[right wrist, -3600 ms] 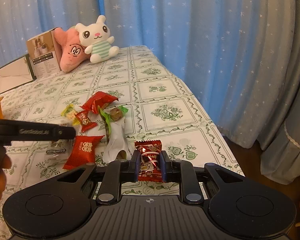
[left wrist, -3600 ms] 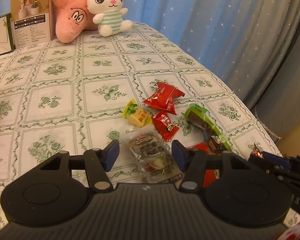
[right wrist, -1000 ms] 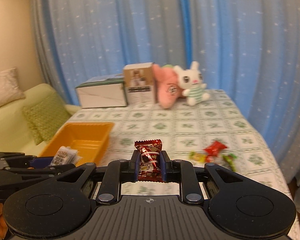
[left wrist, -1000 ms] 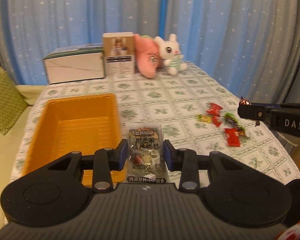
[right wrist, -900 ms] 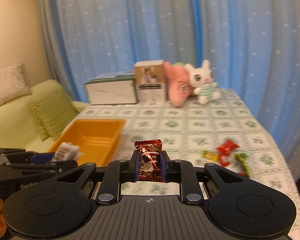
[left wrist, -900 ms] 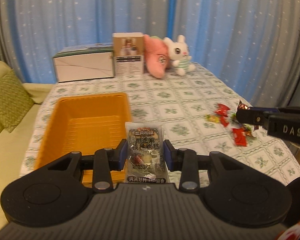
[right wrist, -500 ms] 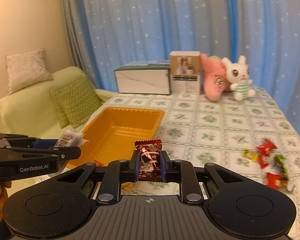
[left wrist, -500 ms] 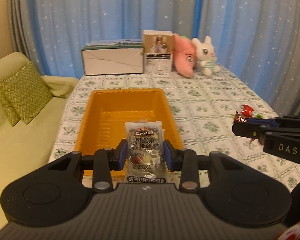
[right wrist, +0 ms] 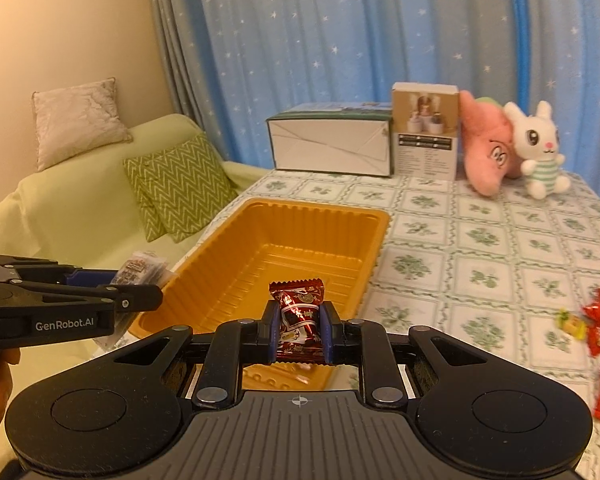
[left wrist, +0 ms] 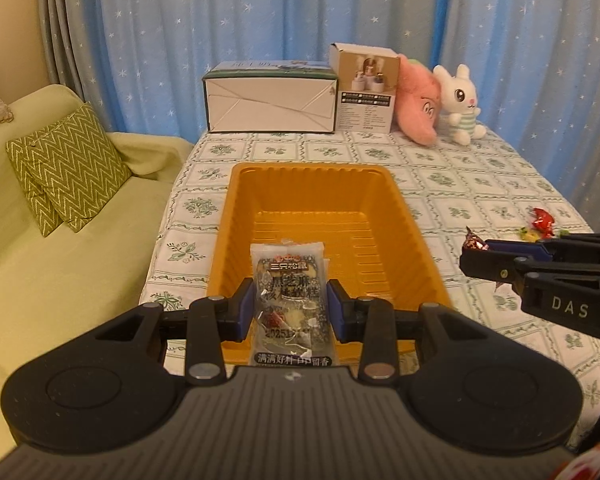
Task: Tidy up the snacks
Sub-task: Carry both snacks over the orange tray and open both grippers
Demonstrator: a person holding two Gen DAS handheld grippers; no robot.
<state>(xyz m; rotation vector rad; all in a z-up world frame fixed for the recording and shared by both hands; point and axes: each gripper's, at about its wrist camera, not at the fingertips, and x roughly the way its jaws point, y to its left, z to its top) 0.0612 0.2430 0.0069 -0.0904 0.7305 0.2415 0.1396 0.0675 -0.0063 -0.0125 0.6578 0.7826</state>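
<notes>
An orange plastic tray [left wrist: 384, 204] [right wrist: 374, 236] lies on the patterned tablecloth, and nothing shows in the part of it that I can see. My left gripper [left wrist: 291, 307] is shut on a clear packet of dark snack [left wrist: 288, 280], held over the tray's near end. In the right wrist view the same gripper [right wrist: 140, 286] reaches in from the left. My right gripper [right wrist: 299, 330] is shut on a dark red wrapped candy [right wrist: 298, 316] above the tray's near right corner. In the left wrist view that gripper [left wrist: 474, 250] enters from the right.
Loose red, yellow and green snacks [right wrist: 592, 320] [left wrist: 540, 220] lie at the table's right side. Two boxes [left wrist: 270, 98] and two plush toys [left wrist: 458, 106] stand along the far edge. A green sofa with cushions [left wrist: 68, 172] runs along the table's left side.
Both grippers have swung left from the snack pile toward the orange tray, each keeping its snack. The tray now sits straight ahead of the left gripper and closer in both views.
</notes>
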